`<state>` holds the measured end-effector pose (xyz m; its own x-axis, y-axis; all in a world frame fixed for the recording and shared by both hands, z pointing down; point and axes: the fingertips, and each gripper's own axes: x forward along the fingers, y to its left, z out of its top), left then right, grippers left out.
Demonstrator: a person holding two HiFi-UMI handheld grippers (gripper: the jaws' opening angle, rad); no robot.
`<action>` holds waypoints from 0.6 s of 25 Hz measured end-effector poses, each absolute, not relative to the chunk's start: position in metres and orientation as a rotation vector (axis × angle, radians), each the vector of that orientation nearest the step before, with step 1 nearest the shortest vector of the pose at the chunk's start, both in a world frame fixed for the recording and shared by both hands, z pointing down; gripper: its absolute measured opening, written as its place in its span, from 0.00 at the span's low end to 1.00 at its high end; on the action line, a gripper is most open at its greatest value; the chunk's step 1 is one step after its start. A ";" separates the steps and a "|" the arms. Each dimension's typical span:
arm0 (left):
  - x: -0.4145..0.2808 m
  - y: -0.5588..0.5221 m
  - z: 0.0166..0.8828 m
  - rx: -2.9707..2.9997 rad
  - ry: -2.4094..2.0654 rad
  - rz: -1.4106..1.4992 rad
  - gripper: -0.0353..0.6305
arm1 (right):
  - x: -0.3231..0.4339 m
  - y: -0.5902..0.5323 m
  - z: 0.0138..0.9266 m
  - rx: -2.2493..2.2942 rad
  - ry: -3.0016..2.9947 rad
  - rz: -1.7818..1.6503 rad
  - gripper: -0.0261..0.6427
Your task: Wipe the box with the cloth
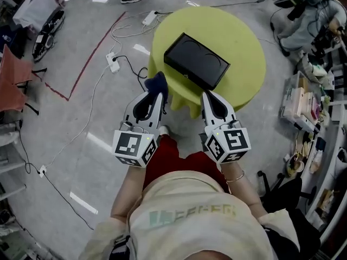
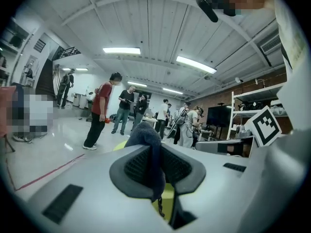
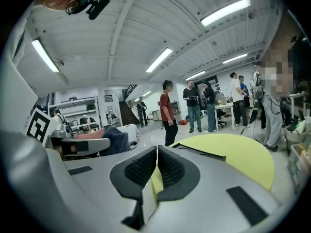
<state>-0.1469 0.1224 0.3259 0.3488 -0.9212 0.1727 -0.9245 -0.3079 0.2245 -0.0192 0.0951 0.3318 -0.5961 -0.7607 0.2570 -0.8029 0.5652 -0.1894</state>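
Both tools are closed: left tool point(image 1: 158, 93) pinches the limp dark-blue cloth point(image 1: 156, 82), right tool point(image 1: 209, 97) empty; the rigid black rectangular box point(image 1: 196, 61) looks light, likely to slide.

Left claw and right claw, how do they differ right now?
The left claw is shut on the dark blue cloth, while the right claw is shut on nothing. In the head view the right claw points at the near corner of the black box; the left claw sits off to that box's left. Both hover at the near edge of the yellow table.
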 end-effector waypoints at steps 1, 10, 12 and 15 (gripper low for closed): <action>-0.152 0.113 0.327 2.342 -1.631 0.021 0.15 | -0.023 0.087 0.332 1.354 -2.636 0.435 0.10; -0.152 0.041 0.332 2.410 -1.501 0.056 0.15 | -0.009 0.035 0.339 1.532 -2.521 0.471 0.09; -0.145 0.026 0.333 2.415 -1.493 0.064 0.15 | 0.003 0.023 0.339 1.569 -2.505 0.473 0.10; -0.132 0.006 0.332 2.422 -1.486 0.083 0.15 | 0.025 0.006 0.338 1.620 -2.484 0.481 0.09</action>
